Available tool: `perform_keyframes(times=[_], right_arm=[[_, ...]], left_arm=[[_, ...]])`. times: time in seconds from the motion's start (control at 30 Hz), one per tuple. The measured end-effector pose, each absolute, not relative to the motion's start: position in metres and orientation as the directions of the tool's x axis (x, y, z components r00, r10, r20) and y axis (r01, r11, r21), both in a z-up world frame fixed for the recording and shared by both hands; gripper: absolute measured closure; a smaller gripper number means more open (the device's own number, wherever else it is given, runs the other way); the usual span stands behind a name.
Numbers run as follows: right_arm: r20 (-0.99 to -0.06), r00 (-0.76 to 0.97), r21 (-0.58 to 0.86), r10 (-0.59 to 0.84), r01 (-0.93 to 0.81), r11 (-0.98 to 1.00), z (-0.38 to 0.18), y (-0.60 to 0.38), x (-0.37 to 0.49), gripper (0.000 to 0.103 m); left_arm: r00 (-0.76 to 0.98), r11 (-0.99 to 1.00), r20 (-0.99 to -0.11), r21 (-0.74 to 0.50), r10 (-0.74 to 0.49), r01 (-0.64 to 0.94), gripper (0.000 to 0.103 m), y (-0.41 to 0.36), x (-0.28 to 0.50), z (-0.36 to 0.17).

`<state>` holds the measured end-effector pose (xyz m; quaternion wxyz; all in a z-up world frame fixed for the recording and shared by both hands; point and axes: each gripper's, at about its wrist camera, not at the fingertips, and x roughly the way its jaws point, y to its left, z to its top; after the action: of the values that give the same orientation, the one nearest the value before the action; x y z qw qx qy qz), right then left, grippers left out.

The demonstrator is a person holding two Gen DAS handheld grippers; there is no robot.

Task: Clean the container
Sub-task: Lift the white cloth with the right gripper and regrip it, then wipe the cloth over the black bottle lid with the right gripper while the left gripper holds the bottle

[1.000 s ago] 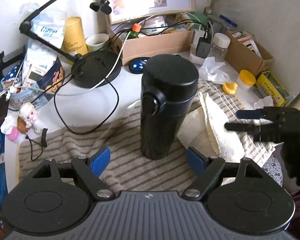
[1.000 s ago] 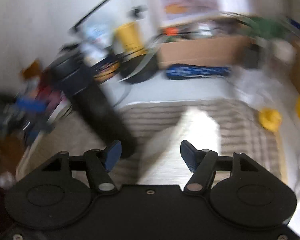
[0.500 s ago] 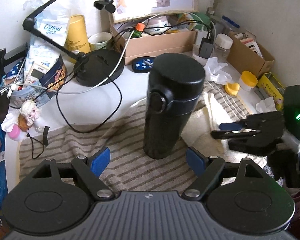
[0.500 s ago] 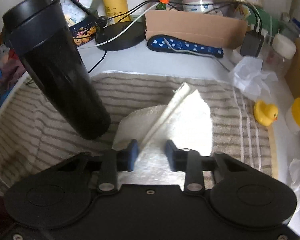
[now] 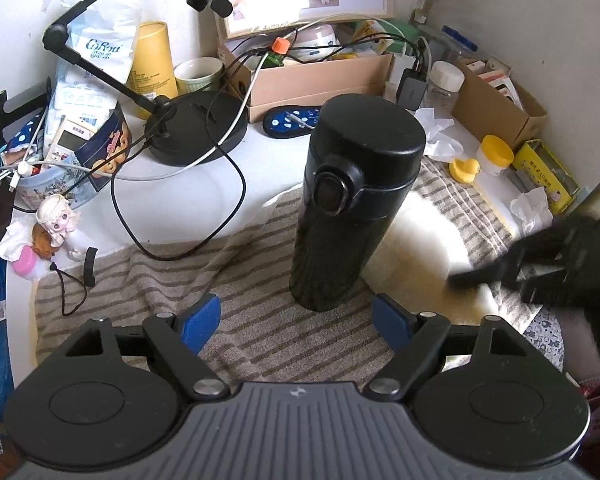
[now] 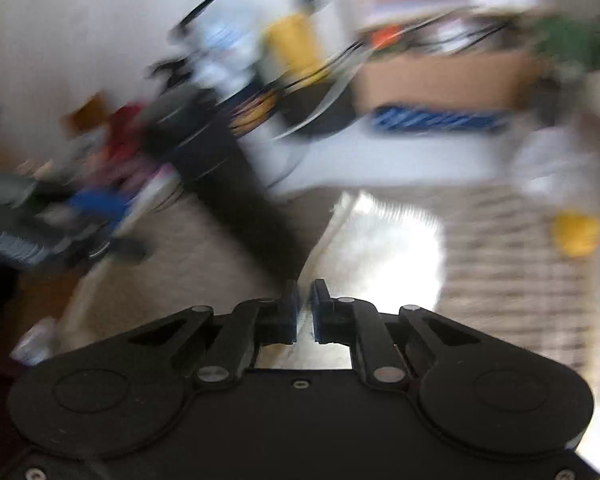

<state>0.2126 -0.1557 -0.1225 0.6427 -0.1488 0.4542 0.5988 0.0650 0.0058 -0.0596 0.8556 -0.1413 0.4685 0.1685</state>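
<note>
The black flask (image 5: 356, 204) stands upright, lid shut, on the striped towel (image 5: 260, 312) covering the desk's near edge; a white cloth (image 5: 420, 236) lies just beside it, toward the right edge; the left gripper (image 5: 296, 318) hangs before the flask, jaws wide apart, touching nothing; the right gripper (image 6: 305, 308) is pinched together on the cloth's near edge, its view blurred.
</note>
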Motion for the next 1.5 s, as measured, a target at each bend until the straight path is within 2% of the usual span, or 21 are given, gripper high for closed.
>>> perform_keyframes(times=[0.03, 0.07, 0.13, 0.2, 0.23, 0.33, 0.47, 0.67, 0.83, 0.87, 0.93, 1.07, 1.17, 1.33, 1.4, 1.43, 1.5], right_arm=[[-0.793, -0.139, 0.322, 0.593, -0.922, 0.214, -0.135, -0.149, 0.203, 0.087], [-0.813, -0.111, 0.276, 0.571, -0.938, 0.211, -0.147, -0.144, 0.195, 0.071], [-0.825, -0.087, 0.265, 0.559, -0.932, 0.247, -0.161, -0.144, 0.192, 0.070], [-0.773, -0.112, 0.348, 0.625, -0.898, 0.270, -0.149, -0.156, 0.201, 0.061], [-0.742, -0.123, 0.391, 0.659, -0.878, 0.277, -0.142, -0.163, 0.206, 0.050], [-0.683, -0.140, 0.441, 0.717, -0.861, 0.253, -0.120, -0.181, 0.221, 0.047], [-0.692, -0.076, 0.414, 0.718, -0.857, 0.308, -0.114, -0.198, 0.255, 0.042], [-0.718, -0.100, 0.506, 0.689, -0.754, 0.418, -0.164, -0.202, 0.309, 0.042], [-0.686, -0.194, 0.630, 0.701, -0.640, 0.439, -0.205, -0.194, 0.327, 0.046], [-0.687, -0.204, 0.629, 0.697, -0.648, 0.430, -0.209, -0.190, 0.325, 0.057], [-0.682, -0.217, 0.619, 0.698, -0.679, 0.394, -0.212, -0.181, 0.319, 0.066], [-0.666, -0.249, 0.626, 0.704, -0.700, 0.344, -0.209, -0.168, 0.305, 0.067], [-0.697, -0.229, 0.588, 0.680, -0.725, 0.358, -0.216, -0.163, 0.295, 0.067], [-0.701, -0.164, 0.560, 0.694, -0.729, 0.393, -0.217, -0.165, 0.285, 0.065], [-0.713, -0.141, 0.534, 0.687, -0.744, 0.402, -0.214, -0.163, 0.281, 0.070], [-0.712, -0.139, 0.539, 0.688, -0.737, 0.409, -0.212, -0.164, 0.281, 0.076], [-0.699, -0.132, 0.560, 0.703, -0.713, 0.422, -0.207, -0.170, 0.284, 0.079]], left_arm=[[0.506, 0.904, -0.849, -0.086, 0.155, -0.420, 0.020, 0.006, 0.065, -0.060], [0.507, 0.904, -0.848, -0.085, 0.155, -0.418, 0.020, 0.006, 0.066, -0.059], [0.515, 0.905, -0.842, -0.083, 0.161, -0.418, 0.020, 0.006, 0.064, -0.057], [0.519, 0.901, -0.839, -0.086, 0.164, -0.425, 0.020, 0.007, 0.061, -0.056], [0.512, 0.897, -0.843, -0.087, 0.165, -0.432, 0.020, 0.008, 0.060, -0.057], [0.495, 0.887, -0.853, -0.088, 0.169, -0.454, 0.020, 0.011, 0.058, -0.062], [0.501, 0.887, -0.849, -0.092, 0.167, -0.452, 0.020, 0.010, 0.060, -0.060], [0.487, 0.886, -0.856, -0.082, 0.172, -0.456, 0.020, 0.006, 0.059, -0.062], [0.468, 0.869, -0.863, -0.071, 0.193, -0.489, 0.020, 0.009, 0.053, -0.061], [0.464, 0.867, -0.864, -0.070, 0.195, -0.494, 0.020, 0.009, 0.052, -0.062], [0.454, 0.861, -0.869, -0.067, 0.198, -0.504, 0.020, 0.009, 0.051, -0.063], [0.445, 0.853, -0.873, -0.069, 0.200, -0.517, 0.020, 0.011, 0.049, -0.064], [0.451, 0.847, -0.868, -0.072, 0.207, -0.526, 0.020, 0.014, 0.049, -0.064], [0.548, 0.837, -0.790, -0.084, 0.275, -0.541, 0.020, 0.021, 0.046, -0.058], [0.576, 0.854, -0.778, -0.102, 0.251, -0.511, 0.020, 0.026, 0.049, -0.063], [0.578, 0.860, -0.784, -0.118, 0.225, -0.496, 0.020, 0.027, 0.052, -0.066], [0.582, 0.871, -0.796, -0.157, 0.168, -0.465, 0.020, 0.029, 0.059, -0.070]])
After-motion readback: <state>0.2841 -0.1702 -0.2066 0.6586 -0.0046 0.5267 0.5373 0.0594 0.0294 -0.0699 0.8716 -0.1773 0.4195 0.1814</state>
